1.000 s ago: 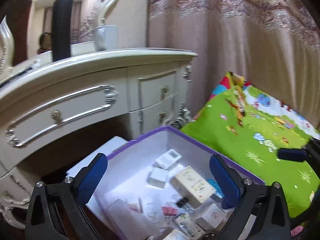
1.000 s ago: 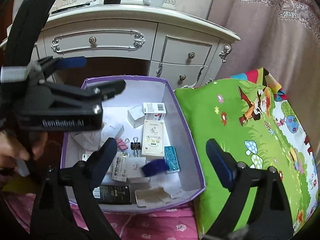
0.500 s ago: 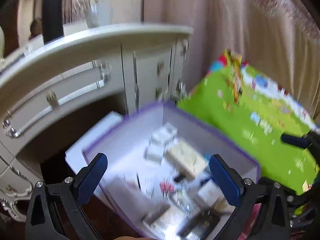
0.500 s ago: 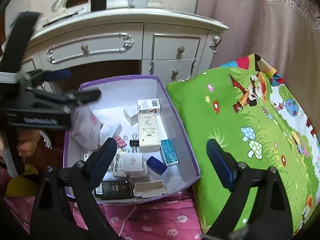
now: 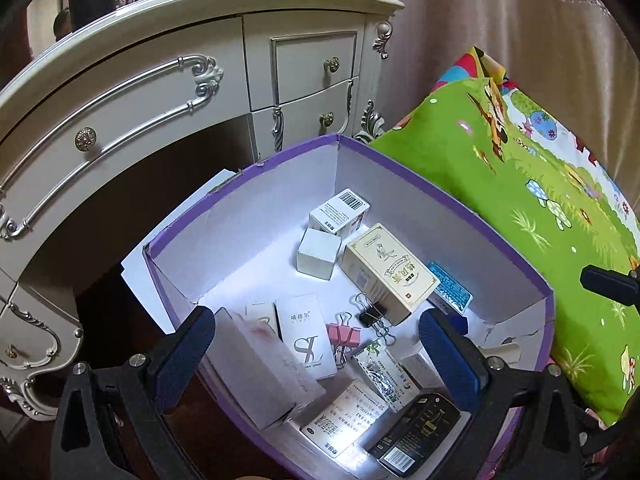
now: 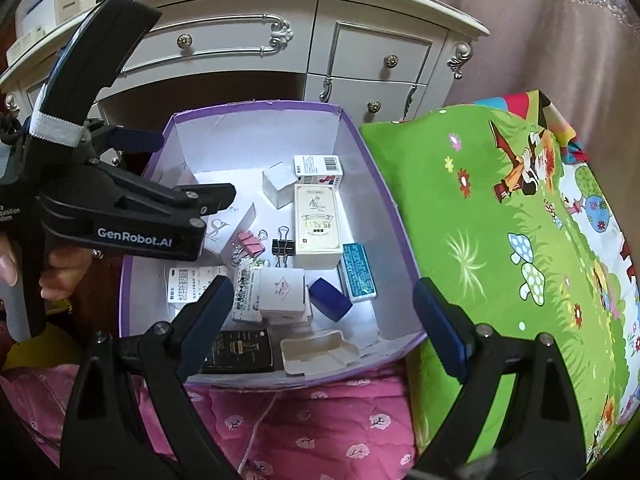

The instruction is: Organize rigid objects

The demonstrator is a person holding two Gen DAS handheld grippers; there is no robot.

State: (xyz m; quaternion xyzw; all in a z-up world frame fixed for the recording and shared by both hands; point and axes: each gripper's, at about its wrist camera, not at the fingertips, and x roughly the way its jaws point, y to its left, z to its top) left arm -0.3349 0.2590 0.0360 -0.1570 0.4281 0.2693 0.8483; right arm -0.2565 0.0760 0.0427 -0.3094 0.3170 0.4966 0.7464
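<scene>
Sitting on a pink quilt before a cream dresser: purple-rimmed box, green cartoon mat at its right, curtain behind. Inside the box, two binder clips, one pink and one black; one tall cream carton; one blue case; several small white cartons. Left gripper spread wide over the box, grasping nothing. Right gripper likewise splayed, unladen.

"GenRobot.AI" printed in white on the left hand-held gripper, large "SL" monogram on a white carton, barcode on a small white box, other print unreadable
</scene>
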